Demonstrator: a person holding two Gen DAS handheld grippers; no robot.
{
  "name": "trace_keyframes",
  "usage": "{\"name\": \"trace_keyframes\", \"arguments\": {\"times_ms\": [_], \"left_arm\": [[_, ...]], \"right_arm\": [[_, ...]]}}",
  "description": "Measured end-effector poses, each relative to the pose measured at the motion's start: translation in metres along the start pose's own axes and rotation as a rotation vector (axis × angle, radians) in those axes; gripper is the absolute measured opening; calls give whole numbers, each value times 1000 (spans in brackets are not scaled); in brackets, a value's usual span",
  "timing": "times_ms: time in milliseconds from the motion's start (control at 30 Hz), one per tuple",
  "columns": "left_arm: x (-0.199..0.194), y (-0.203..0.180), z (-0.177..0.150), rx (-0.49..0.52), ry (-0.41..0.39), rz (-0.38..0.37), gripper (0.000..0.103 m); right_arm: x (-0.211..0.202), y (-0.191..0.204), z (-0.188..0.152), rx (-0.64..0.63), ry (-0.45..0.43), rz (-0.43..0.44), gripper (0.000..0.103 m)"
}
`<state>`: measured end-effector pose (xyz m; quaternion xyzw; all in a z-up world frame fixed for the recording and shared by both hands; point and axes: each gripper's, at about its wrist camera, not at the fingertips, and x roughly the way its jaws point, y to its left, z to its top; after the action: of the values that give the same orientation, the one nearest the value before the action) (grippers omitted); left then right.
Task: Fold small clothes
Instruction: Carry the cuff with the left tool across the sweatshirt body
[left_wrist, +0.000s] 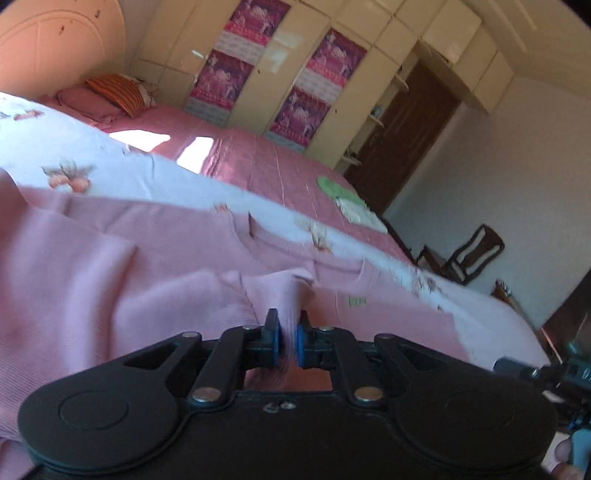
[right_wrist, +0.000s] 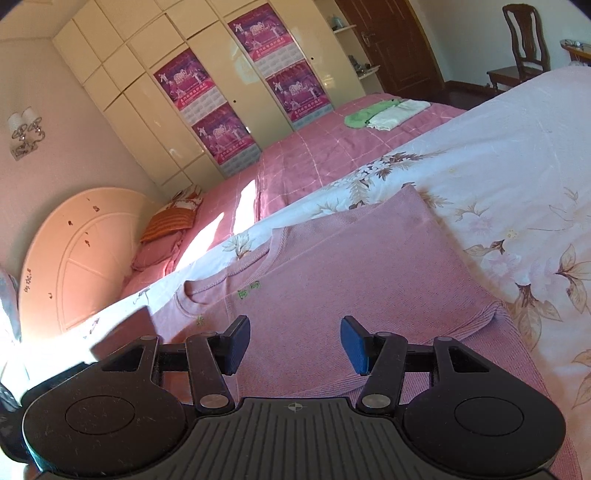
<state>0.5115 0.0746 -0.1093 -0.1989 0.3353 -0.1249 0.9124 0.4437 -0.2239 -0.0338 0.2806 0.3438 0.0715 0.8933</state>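
While the left tongs (left_wrist: 287, 338) pinch the pink sweater (left_wrist: 155, 258), the right tongs (right_wrist: 292, 345) hover apart; folded green and white clothes (right_wrist: 384, 112) lie well apart on the bed (right_wrist: 317, 155).

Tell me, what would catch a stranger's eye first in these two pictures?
Probably the pink sweater spread over the floral sheet, with the left gripper pinching a fold of it while the right gripper hovers open above it. Behind, bright magenta posters cover the cream wardrobe doors.
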Motion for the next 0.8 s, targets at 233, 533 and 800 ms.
{"name": "trace_keyframes", "arguments": {"times_ms": [233,533,800], "left_arm": [[-31,-1,-19,69,-38,2,50],[-151,86,-38,14,-112,317,62],[-157,121,-37,-8,-74,357,62]], "right_arm": [[14,15,-4,45,54,110,55],[78,61,-41,27,225,228,55],[117,95,-57,-44,290,199,16]]}}
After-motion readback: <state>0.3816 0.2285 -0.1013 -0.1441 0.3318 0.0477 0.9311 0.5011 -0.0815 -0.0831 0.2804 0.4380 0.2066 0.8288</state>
